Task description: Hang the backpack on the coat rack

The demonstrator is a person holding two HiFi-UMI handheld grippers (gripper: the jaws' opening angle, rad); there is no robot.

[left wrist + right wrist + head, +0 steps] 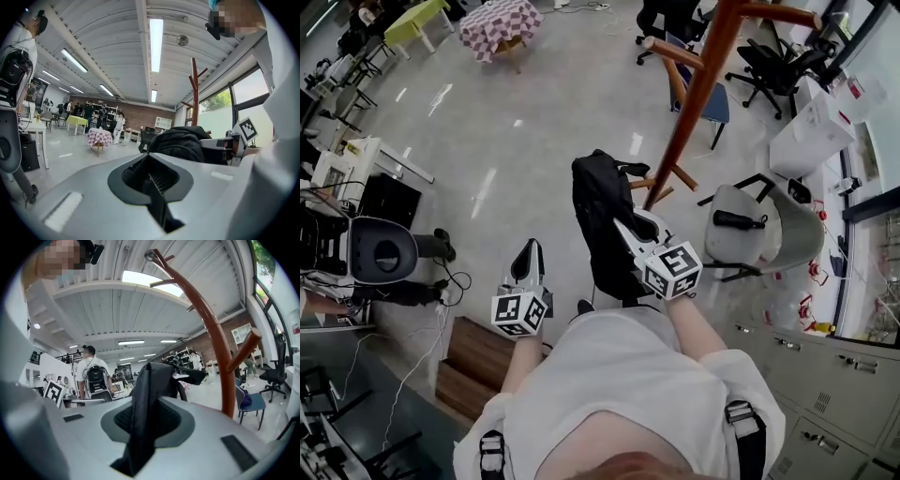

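A black backpack (598, 220) hangs off the floor from my right gripper (623, 225), just left of the brown wooden coat rack (694, 103). In the right gripper view the jaws (145, 423) are shut on a black strap of the backpack (147, 394), and the rack's pole and pegs (218, 348) rise close on the right. My left gripper (528, 251) is lower left of the bag and apart from it. Its jaws (152, 178) are shut with nothing seen between them. From there the backpack (180, 143) and the rack (194, 98) lie ahead to the right.
A grey chair (759, 230) stands right of the rack's foot, with a blue chair (712, 103) and a black office chair (773, 66) behind. Grey cabinets (825, 375) line the lower right. A checked table (497, 23) is far off. A person wearing a backpack (93, 373) stands at a distance.
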